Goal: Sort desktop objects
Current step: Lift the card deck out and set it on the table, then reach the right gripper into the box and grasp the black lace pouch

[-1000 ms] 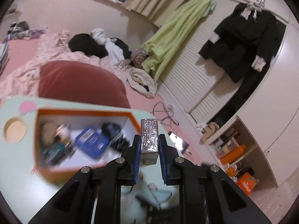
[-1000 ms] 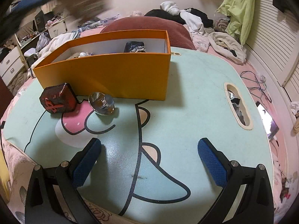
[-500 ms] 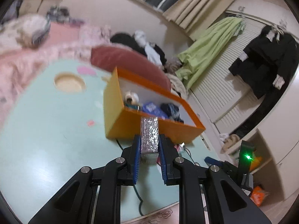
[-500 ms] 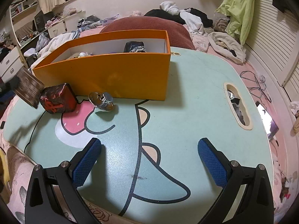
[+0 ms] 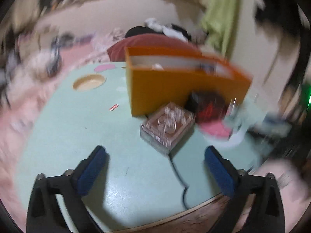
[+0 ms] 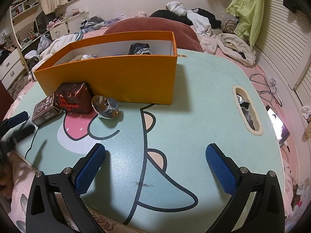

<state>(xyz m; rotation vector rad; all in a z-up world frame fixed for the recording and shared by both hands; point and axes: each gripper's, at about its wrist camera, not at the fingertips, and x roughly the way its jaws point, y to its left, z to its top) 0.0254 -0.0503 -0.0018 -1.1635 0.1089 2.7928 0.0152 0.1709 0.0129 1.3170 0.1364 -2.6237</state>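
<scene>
Small brown carton lies flat on the table, free of the opening left gripper.

The left gripper (image 5: 155, 167) has its jaws opening, the blue pads spread wide, and nothing is between them; the brown carton (image 5: 167, 129) lies on the mint-green table (image 5: 81, 136) just ahead of the fingertips, near the corner of the orange box (image 6: 116, 79). From the right-hand side, the carton (image 6: 46, 109) rests against a dark red foil-wrapped cube (image 6: 74, 98), with a shiny silver trinket (image 6: 106, 106) just beside that, all close to the box's front wall. The right gripper (image 6: 155, 167) hangs over the cartoon print on the table with its jaws wide apart and empty. The left view is blurred.
</scene>
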